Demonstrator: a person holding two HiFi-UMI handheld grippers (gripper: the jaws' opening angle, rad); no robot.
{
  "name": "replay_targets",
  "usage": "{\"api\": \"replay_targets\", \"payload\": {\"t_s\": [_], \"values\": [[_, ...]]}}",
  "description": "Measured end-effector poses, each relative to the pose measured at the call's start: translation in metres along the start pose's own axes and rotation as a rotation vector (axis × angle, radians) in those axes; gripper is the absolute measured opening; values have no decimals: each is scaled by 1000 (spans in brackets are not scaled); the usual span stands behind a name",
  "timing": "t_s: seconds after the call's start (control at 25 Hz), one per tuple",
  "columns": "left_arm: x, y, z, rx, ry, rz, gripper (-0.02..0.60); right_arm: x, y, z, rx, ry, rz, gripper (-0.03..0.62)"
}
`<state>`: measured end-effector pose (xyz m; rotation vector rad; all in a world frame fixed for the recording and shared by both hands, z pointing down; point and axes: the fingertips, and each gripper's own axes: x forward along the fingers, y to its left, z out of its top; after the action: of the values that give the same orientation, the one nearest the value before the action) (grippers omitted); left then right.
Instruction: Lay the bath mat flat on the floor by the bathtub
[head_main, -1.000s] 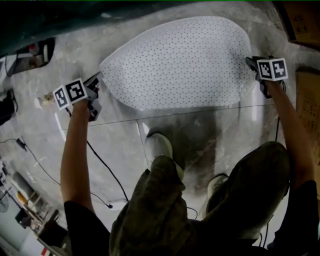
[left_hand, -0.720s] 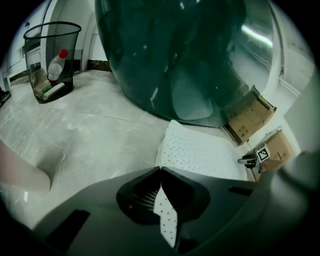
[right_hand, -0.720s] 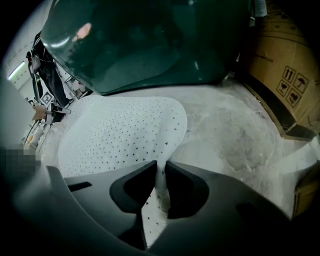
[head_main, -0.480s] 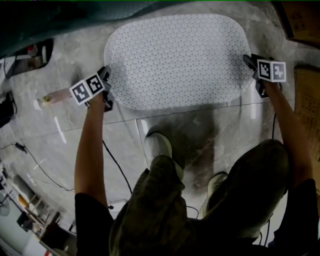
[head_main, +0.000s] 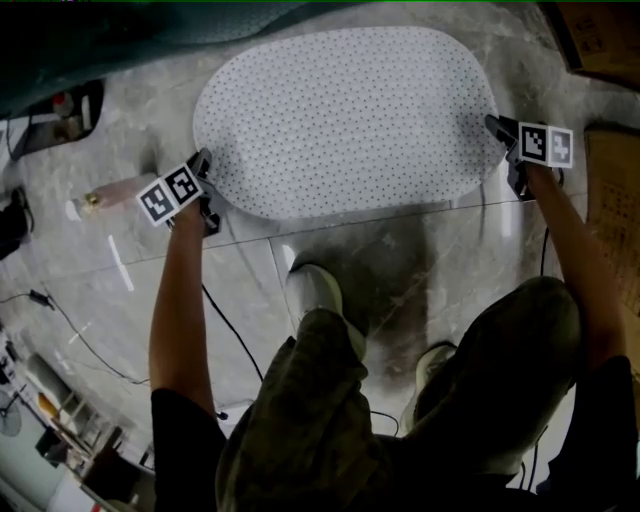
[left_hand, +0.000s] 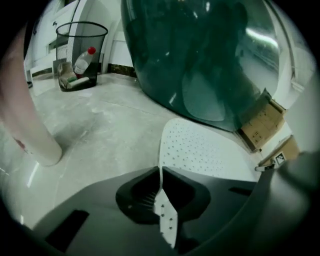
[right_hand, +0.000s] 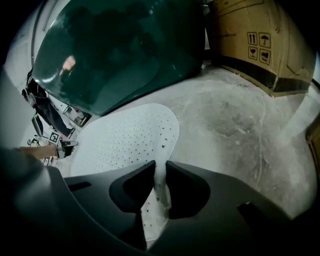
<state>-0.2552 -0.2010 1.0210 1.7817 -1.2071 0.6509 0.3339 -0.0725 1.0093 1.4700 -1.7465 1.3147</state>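
Head view: a white perforated oval bath mat (head_main: 345, 120) is spread across the grey marbled tile floor (head_main: 400, 260), with its long side just beside the dark green glossy bathtub (head_main: 120, 40). The person stands on the near side of the mat, one pale shoe (head_main: 318, 295) well short of its edge, and holds one end with each tool.

Left gripper view: the left gripper (head_main: 203, 165) (left_hand: 160, 172) pinches the rim of the mat (left_hand: 200, 150). Its jaws have just been closing and now stand narrow, with the thin edge running up between them. A pale cylinder (left_hand: 27, 125) stands on the floor close by, and a black wire mesh waste bin (left_hand: 80, 55) holding a bottle stands farther off.

Right gripper view: the right gripper (head_main: 497, 126) (right_hand: 159, 167) grips the opposite end of the mat (right_hand: 125, 135). Its jaws have also just been closing and are clamped on the rim, which curls upward from the floor into them. The bathtub (right_hand: 115, 50) rises behind the mat, and a brown cardboard box (right_hand: 250, 40) stands on the floor to the right.
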Motion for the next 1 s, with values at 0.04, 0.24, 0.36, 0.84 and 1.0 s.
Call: {"api": "replay_targets", "payload": {"t_s": [0.04, 0.24, 0.36, 0.84, 1.0], "values": [[-3, 0, -2, -24, 7, -10, 33, 1, 2, 0, -13, 3, -2, 77], [-12, -1, -1, -40, -27, -8, 30, 5, -4, 2, -3, -18, 9, 72], [-20, 2, -1, 0, -35, 50, 26, 1, -8, 4, 46, -28, 14, 67], [-41, 9, -35, 38, 47, 21, 26, -17, -2, -16, 96, 39, 35, 67], [-32, 8, -21, 79, 33, 61, 26, -15, -7, -15, 55, 29, 10, 71]]}}
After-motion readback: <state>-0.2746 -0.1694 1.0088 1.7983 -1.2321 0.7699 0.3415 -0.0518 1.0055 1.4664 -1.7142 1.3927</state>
